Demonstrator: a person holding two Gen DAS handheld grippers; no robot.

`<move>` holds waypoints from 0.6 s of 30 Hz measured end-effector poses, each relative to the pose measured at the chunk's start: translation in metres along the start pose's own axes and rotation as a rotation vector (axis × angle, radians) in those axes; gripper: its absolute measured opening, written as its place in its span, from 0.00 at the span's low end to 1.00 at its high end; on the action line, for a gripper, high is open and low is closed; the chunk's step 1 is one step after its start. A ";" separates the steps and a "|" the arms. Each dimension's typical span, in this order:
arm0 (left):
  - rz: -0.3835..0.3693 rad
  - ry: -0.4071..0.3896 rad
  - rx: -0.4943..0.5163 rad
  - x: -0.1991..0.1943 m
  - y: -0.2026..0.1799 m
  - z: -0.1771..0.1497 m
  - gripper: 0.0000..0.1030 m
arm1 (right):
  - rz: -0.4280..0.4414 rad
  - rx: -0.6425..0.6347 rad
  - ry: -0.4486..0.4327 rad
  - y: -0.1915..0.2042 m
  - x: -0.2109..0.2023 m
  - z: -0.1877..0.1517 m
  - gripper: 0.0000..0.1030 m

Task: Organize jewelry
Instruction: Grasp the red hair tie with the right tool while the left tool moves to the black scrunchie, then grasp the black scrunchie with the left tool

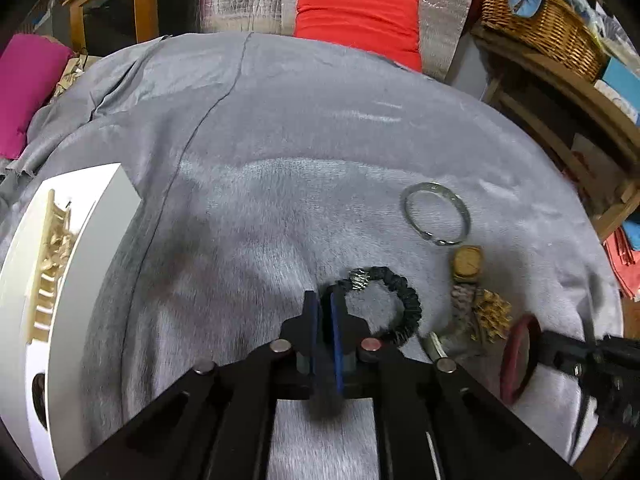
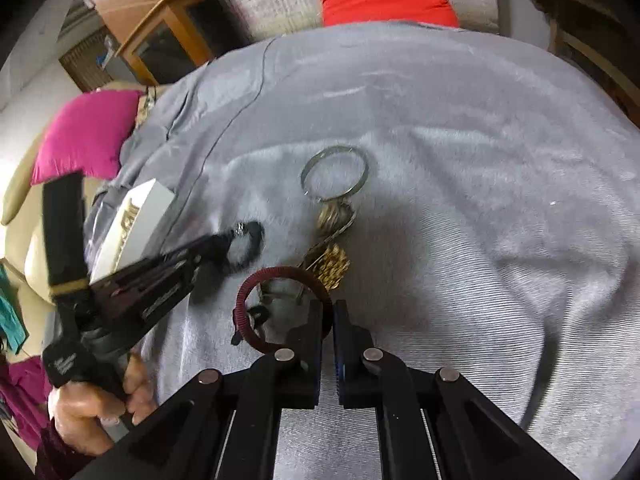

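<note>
tongs pinched closed: left gripper point(image 1: 325, 312) on black braided bracelet point(image 1: 400, 304), right gripper point(image 2: 328, 320) on dark red ring bangle point(image 2: 256, 300); silver bangle point(image 1: 436, 214) and gold pieces point(image 1: 490, 312) beyond them, unsorted.

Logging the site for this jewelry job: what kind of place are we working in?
Most likely a home living room or bedroom: the work surface is covered by a soft grey blanket, with a red cushion behind it and a wicker basket on a wooden shelf.
</note>
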State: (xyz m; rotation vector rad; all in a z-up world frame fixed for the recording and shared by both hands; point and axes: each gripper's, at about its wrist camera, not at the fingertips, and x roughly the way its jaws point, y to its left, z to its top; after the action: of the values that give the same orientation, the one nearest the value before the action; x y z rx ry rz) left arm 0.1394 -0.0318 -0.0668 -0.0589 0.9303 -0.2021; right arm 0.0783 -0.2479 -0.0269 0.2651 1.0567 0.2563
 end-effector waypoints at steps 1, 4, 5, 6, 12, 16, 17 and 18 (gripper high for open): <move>-0.009 -0.009 0.008 -0.005 -0.001 -0.002 0.05 | 0.002 0.017 -0.004 -0.004 -0.002 0.001 0.06; -0.030 -0.033 0.024 -0.020 -0.005 -0.010 0.04 | 0.002 0.058 -0.016 -0.011 -0.005 0.003 0.06; -0.046 -0.041 0.021 -0.028 -0.004 -0.013 0.04 | 0.004 0.068 -0.024 -0.012 -0.007 0.004 0.06; -0.056 -0.052 0.025 -0.034 -0.005 -0.016 0.04 | 0.007 0.071 -0.031 -0.012 -0.008 0.004 0.06; -0.058 -0.061 -0.017 -0.037 0.009 -0.018 0.06 | 0.032 0.096 -0.045 -0.011 -0.013 0.002 0.06; -0.046 -0.039 -0.054 -0.019 0.012 -0.007 0.32 | 0.033 0.104 -0.052 -0.013 -0.016 -0.001 0.06; -0.046 -0.042 -0.056 -0.015 0.012 -0.004 0.39 | 0.032 0.108 -0.052 -0.014 -0.016 -0.001 0.06; -0.050 -0.043 -0.055 -0.010 0.010 -0.001 0.40 | 0.031 0.112 -0.051 -0.016 -0.016 -0.001 0.06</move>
State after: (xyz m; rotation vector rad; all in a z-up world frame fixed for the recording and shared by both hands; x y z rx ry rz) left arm 0.1344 -0.0204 -0.0609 -0.1371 0.8921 -0.2202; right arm 0.0711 -0.2679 -0.0200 0.3876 1.0185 0.2174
